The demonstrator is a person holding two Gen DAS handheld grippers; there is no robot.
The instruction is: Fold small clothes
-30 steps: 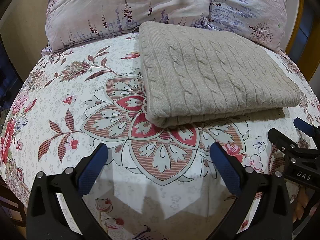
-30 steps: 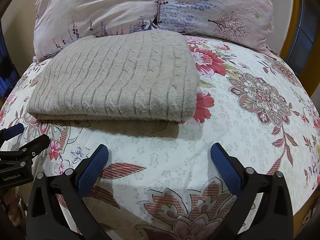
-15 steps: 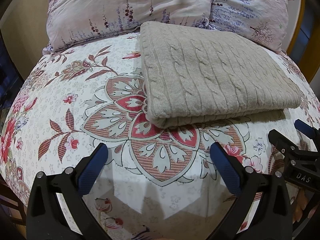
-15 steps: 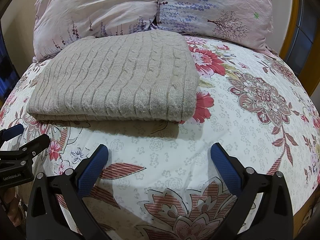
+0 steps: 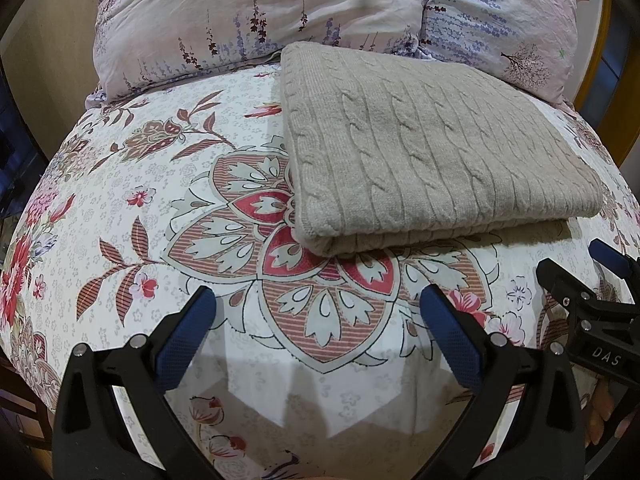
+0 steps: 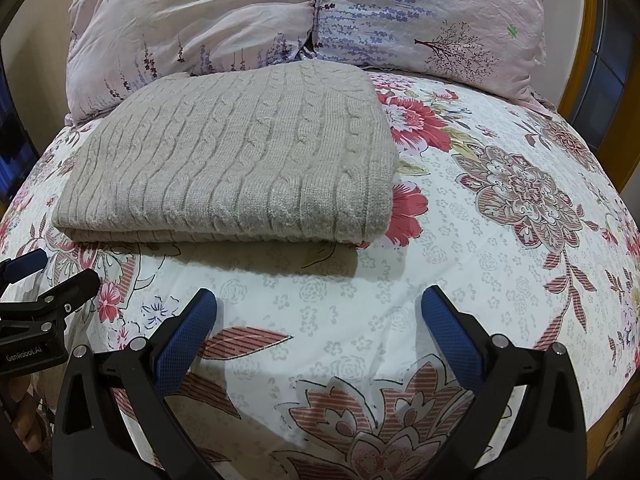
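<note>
Beige cable-knit sweater [image 5: 432, 148] lies folded on the flowered bed [image 5: 160, 216], near the pillows [image 6: 280, 16]. Left tongs [image 5: 318, 328] and right tongs [image 6: 318, 328] hover spread, empty, short of it. Any further fold should probably lift both near corners together, evenly.

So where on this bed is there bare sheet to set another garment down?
Bare sheet lies left of the folded sweater, over the big medallion print; right of it, across the flower prints; and along the near strip between the sweater and both open claws. The far end is crowded: the pillows butt against the sweater.
</note>
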